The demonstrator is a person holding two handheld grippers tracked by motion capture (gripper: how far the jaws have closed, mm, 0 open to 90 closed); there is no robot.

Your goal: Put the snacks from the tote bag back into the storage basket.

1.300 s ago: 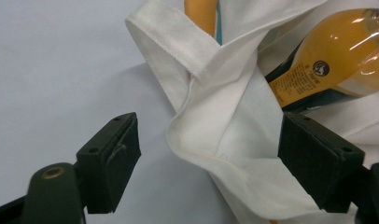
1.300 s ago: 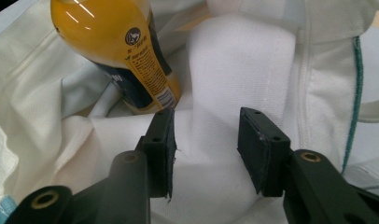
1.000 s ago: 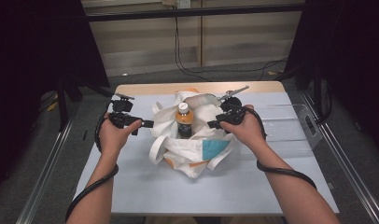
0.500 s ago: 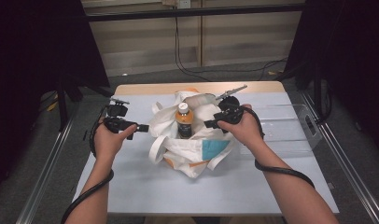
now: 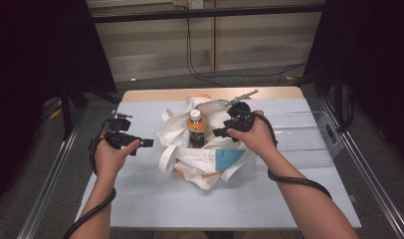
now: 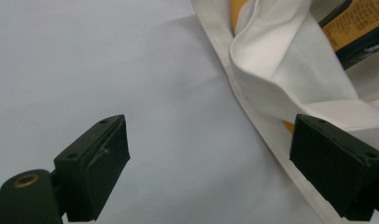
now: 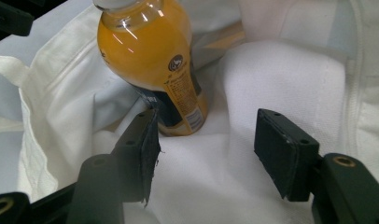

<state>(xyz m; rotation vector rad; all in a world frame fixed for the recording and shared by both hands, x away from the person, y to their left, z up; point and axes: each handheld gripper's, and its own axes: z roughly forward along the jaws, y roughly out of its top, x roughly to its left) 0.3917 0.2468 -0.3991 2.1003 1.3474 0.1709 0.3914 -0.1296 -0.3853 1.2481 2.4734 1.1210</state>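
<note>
**Floppy bag, sloshy bottle: where I'd grab**

The right gripper (image 7: 204, 149) has its jaws spread, pinching nothing. Straight ahead of it, just off the left jaw, the clear plastic bottle of orange drink (image 7: 152, 65) stands upright inside the white cloth tote bag (image 7: 281, 79). The left gripper (image 6: 215, 163) is spread too, over bare table, with the bag's hem by its right jaw. My guess: the bottle is smooth and heavyish, so take the neck; the cloth is limp, so pinch a hem.

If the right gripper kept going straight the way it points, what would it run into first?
Probably the white bag cloth bunched ahead of the open right gripper, with the orange bottle just left of that line; depth is hard to judge.
</note>
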